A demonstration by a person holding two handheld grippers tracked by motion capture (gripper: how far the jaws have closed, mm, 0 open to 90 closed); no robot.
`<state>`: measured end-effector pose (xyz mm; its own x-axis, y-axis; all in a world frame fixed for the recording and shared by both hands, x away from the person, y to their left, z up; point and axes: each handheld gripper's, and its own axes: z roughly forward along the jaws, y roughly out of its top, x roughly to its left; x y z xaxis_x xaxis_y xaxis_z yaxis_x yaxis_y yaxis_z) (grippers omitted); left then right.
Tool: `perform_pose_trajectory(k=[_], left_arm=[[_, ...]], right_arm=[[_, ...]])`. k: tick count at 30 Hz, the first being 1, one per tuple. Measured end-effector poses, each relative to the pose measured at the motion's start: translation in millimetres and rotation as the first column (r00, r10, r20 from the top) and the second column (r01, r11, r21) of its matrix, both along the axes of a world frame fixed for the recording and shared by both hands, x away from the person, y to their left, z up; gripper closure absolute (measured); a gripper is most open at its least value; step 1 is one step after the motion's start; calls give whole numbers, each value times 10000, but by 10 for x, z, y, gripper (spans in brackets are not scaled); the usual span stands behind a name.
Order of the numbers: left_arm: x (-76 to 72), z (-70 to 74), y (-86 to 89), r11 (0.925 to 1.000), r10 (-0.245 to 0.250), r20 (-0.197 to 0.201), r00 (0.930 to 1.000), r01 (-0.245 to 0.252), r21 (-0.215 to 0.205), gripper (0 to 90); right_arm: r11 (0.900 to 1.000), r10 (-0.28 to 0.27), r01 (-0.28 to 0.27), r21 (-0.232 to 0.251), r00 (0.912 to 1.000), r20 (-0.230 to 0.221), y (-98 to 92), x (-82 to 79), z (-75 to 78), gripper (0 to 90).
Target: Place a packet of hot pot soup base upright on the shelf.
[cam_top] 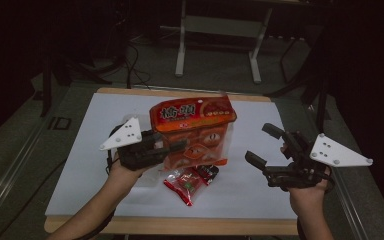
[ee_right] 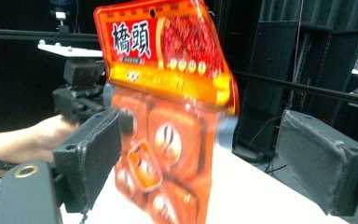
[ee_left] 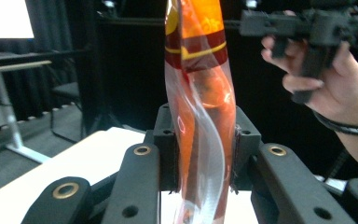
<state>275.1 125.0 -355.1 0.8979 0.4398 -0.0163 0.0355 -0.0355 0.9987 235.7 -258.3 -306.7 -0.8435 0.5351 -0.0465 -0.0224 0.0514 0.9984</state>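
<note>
Holding the bag (cam_top: 195, 132) up off the table (cam_top: 80, 165) with my left gripper (cam_top: 172, 147), jaws clamped on its lower clear part, pads (ee_left: 168, 154) pressing the plastic flat from both sides. Nearest me on the table lie two small sachets (cam_top: 190, 182), one red and one darker, right under the bag's open bottom end. My read: I'm emptying the bag, and some of it is out. My right gripper (cam_top: 262, 145) hangs off to the side, jaws spread wide with nothing in them; in the right gripper view the bag stands between them, untouched. More sachets (ee_right: 142, 163) show through the clear window. Further up, the orange header (cam_top: 192, 112) tilts away from me. Next, I think, the left has to shake or tip so the rest slide out, or the right must pinch the top corner and lift. Careful: the thin film could slip from the pads.
</note>
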Motion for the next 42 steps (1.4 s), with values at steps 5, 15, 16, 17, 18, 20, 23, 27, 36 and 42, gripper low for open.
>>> perform_pose_trajectory(k=[5,15,16,17,18,20,23,27,36,42], left_arm=[[89,35,204,9959,870,167,9961,-866,-245,713],[268,-15,568,9624,2636,356,9640,-2603,-783,713],[286,-37,595,9588,2748,335,9609,-2713,-840,713],[304,-60,624,9547,2894,360,9565,-2857,-832,713],[320,-77,646,9526,2956,326,9548,-2920,-859,713],[363,-134,712,9475,3080,211,9512,-3046,-969,713],[397,-202,777,9390,3314,110,9434,-3287,-1012,713],[453,-327,888,9161,3869,-81,9221,-3853,-1110,713],[555,-614,1096,8791,4569,-430,8885,-4584,-1305,713],[621,-787,1127,8590,4873,-784,8697,-4936,-1362,713]], right_arm=[[9999,-166,165,-35,9995,-255,2,19,-81,130],[9995,-109,90,-317,9982,-586,-40,49,-248,119],[9993,-112,88,-360,9977,-664,-41,53,-267,119],[9992,-116,89,-379,9973,-725,-43,56,-281,119],[9993,-123,95,-373,9971,-748,-46,62,-293,120],[9992,-139,106,-393,9964,-837,-54,71,-312,130],[9990,-137,98,-444,9960,-886,-58,80,-331,130],[9982,-95,39,-602,9956,-934,-45,89,-377,131],[9974,-110,35,-718,9944,-1051,-38,118,-427,135],[9966,-95,6,-818,9941,-1084,-39,125,-451,135]])
